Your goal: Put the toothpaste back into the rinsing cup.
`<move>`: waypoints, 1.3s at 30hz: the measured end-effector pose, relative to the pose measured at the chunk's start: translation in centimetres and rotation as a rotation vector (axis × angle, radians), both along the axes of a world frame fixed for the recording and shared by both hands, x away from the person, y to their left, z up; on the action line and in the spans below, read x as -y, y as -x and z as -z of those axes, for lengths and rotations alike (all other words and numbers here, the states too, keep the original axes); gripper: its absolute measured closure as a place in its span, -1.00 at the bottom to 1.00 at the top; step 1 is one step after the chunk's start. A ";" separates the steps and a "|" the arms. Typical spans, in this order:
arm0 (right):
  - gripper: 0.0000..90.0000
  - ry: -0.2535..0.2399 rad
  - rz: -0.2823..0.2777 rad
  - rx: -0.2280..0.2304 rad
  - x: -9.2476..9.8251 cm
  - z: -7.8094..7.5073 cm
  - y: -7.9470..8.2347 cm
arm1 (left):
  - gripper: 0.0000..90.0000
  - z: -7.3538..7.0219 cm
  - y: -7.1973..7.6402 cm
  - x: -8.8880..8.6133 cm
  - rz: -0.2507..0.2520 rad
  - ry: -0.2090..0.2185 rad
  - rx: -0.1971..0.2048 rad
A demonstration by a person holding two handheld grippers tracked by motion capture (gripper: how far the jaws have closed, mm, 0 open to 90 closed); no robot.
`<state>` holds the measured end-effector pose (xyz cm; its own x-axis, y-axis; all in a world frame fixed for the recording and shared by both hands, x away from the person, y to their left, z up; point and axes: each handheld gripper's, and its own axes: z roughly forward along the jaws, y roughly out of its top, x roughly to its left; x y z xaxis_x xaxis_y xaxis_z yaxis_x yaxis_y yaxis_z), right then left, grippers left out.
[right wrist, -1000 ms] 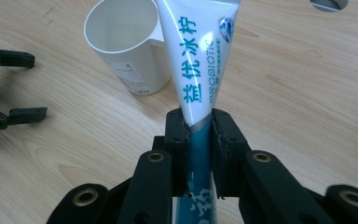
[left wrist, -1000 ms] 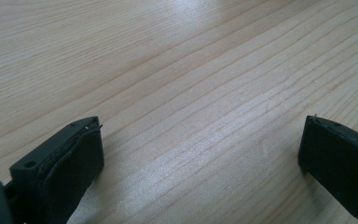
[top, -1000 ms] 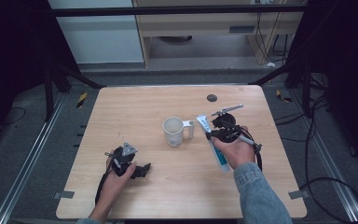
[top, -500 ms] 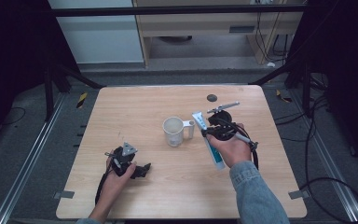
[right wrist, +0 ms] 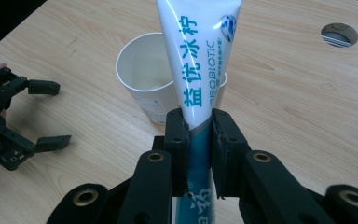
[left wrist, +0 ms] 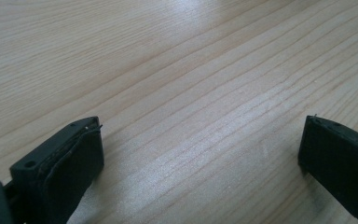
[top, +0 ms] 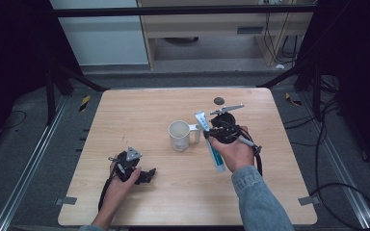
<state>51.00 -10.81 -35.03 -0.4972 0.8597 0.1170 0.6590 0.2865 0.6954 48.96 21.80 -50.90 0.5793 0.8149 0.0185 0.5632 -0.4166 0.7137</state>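
The left gripper (top: 147,174) sits low on the near left part of the wooden desk (top: 125,110), held in the person's left hand (top: 118,185). Its jaws are wide apart and hold nothing; in the left gripper view there is just bare wood grain between the two black tips. The right gripper (right wrist: 199,140) is a bit farther back on the right side, held in the person's right hand (top: 233,154), which comes out of a blue denim sleeve (top: 257,202). Its jaws are squeezed tight on a toothpaste tube (right wrist: 200,51), pinching it near the middle. The right gripper view shows the white and teal tube up close, with teal writing on it, reaching out over a white paper cup (right wrist: 144,79) that stands just behind it. That view also shows the left gripper resting off to the side with its jaws spread. From the high view, the cup stands upright near the middle of the desk, just beside the tube. Farther back there is a small dark round hole (top: 218,100) in the desk.
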 end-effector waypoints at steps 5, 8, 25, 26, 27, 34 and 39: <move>0.74 -0.004 -0.001 0.008 -0.6 0.0 -0.1 | -1.00 0.0 0.0 0.0 0.000 0.000 0.000; 0.74 -0.012 -0.001 0.019 -1.2 -0.3 -0.3 | -1.00 0.0 0.0 0.0 0.000 0.000 0.000; 0.74 -0.075 0.007 0.089 -4.4 -1.9 -1.6 | -1.00 0.0 0.0 0.0 0.001 -0.001 -0.001; 0.74 -0.081 0.008 0.093 -4.5 -2.1 -1.7 | -1.00 0.0 0.0 0.0 0.001 -0.002 -0.001; 0.74 -0.082 0.007 0.100 -4.7 -2.3 -1.8 | -1.00 0.0 0.0 0.0 0.001 -0.002 -0.001; 0.75 -0.097 0.010 0.121 -5.3 -3.3 -2.4 | -1.00 0.0 0.0 0.0 0.001 -0.001 -0.001; 0.75 -0.106 0.014 0.143 -5.4 -4.3 -2.8 | -1.00 0.0 0.0 0.0 0.001 -0.002 -0.002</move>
<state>53.76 -5.37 -30.75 -0.5036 0.8532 0.1358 0.5543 0.1984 0.8083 48.96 21.81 -50.88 0.5800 0.8144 0.0188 0.5641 -0.4181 0.7120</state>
